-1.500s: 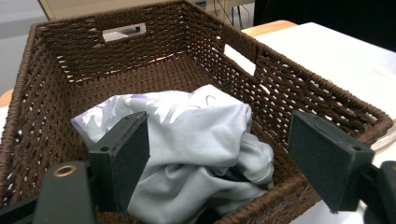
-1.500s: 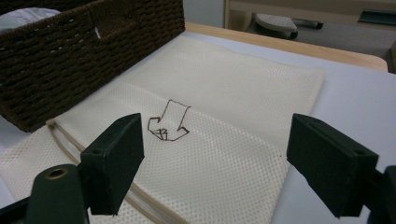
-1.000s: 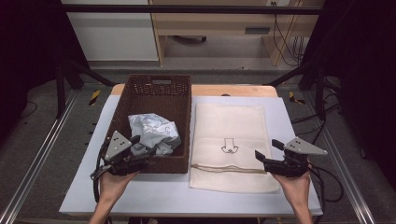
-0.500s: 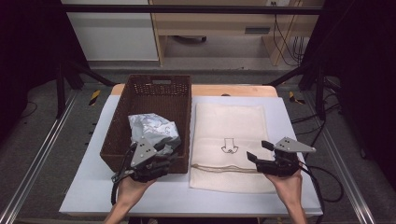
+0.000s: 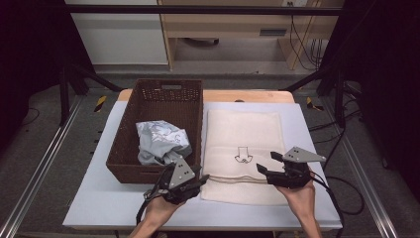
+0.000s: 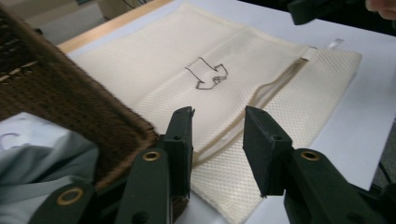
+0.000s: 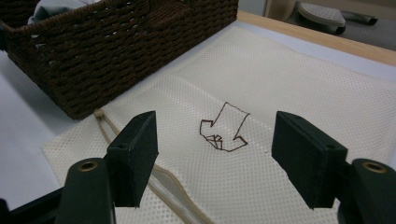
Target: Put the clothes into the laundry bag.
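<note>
- left gripper [image 5: 197, 184] hovers at the mesh bag's [image 5: 245, 136] near-left corner, jaws been closing, nothing pinched
- right gripper [image 5: 265, 164] over its near edge, jaws wide, empty
- bag's flat beside the wicker basket [image 5: 130, 163] holding crumpled cloth [image 5: 161, 141]

My left claw [image 5: 197, 182] and right claw [image 5: 266, 164] are both black, each topped by a grey three-cornered plate, with brass-ringed screw holes and trailing black cables.

bright table, dark blurry surroundings
</note>
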Available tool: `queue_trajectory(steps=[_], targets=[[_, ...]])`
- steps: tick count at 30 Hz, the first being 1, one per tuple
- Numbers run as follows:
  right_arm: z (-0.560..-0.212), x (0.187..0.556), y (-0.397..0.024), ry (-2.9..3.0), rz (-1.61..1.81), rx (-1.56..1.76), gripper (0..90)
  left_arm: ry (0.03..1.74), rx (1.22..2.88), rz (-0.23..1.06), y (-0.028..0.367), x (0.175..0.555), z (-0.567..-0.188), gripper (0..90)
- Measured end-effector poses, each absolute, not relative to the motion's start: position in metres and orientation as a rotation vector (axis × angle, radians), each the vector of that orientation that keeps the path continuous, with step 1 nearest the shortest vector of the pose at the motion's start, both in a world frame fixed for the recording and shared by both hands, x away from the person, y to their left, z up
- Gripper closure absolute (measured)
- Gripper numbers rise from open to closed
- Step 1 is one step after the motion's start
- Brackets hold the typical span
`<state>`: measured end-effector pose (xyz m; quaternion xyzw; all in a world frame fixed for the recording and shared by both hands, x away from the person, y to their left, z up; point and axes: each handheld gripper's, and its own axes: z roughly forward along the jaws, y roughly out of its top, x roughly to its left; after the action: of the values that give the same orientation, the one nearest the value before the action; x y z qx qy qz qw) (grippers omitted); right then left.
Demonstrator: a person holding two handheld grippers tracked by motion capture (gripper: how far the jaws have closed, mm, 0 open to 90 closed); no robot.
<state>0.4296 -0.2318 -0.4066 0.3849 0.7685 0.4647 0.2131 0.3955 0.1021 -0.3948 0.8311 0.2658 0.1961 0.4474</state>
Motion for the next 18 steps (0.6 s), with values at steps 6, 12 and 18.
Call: queue_trajectory(steps=[6, 12, 18], targets=[[-0.411, 0.431, -0.228, 2.158, 1.281, 1.066, 33.4, 0.625, 2.106, 0.452, 0.089, 0.394, -0.405, 69.7], [-0.417, 0.433, -0.223, 2.190, 1.253, 1.059, 34.5, 0.602, 2.156, 0.433, 0.075, 0.396, -0.416, 76.1], [-0.430, 0.437, -0.213, 2.246, 1.201, 1.057, 36.3, 0.582, 2.202, 0.387, 0.055, 0.403, -0.431, 81.8]])
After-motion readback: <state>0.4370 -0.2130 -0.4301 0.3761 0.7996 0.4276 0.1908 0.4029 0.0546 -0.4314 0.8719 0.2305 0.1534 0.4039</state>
